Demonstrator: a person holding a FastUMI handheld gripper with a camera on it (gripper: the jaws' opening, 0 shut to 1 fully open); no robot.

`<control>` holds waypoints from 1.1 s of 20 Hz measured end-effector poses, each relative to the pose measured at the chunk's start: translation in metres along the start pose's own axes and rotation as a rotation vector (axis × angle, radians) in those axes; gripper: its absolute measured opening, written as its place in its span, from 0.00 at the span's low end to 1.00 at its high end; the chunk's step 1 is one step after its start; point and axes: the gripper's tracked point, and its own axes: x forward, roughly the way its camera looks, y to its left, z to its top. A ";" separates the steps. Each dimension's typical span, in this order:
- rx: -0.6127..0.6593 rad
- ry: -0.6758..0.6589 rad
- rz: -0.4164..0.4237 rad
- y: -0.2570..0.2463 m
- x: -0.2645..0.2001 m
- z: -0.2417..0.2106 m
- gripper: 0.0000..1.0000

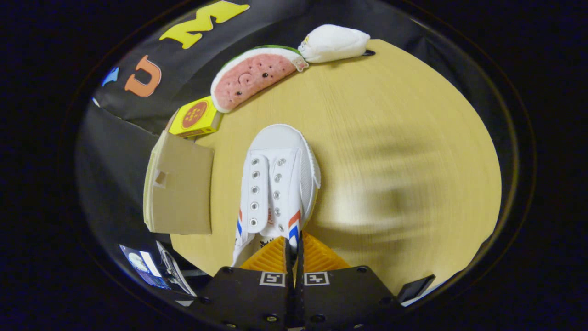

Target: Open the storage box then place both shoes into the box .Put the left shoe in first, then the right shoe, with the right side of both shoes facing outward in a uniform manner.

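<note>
On 1 wooden table point(390, 138) lay 1 cardboard storage box point(179, 188), 1 white shoe point(275, 184) just ahead of the fingers, 1 watermelon plush point(250, 76), 1 white plush point(333, 43) and 1 yellow carton point(195, 117), no writing legible; gripper point(294, 248) jaws pinched the shoe's heel edge.

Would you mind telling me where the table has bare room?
The table is bare beside the white shoe, opposite the cardboard box. Crowded: box, yellow carton, watermelon plush, white plush. The tongs grip the shoe.
</note>
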 end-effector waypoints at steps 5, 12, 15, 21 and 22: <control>-0.100 -0.057 -0.020 0.068 -0.050 0.015 0.00; -0.168 -0.092 0.003 0.190 -0.053 0.027 0.00; -0.180 -0.104 -0.003 0.236 -0.039 0.028 0.00; -0.212 -0.097 -0.052 0.304 0.006 0.012 0.00; -0.219 -0.099 -0.067 0.310 0.014 0.009 0.00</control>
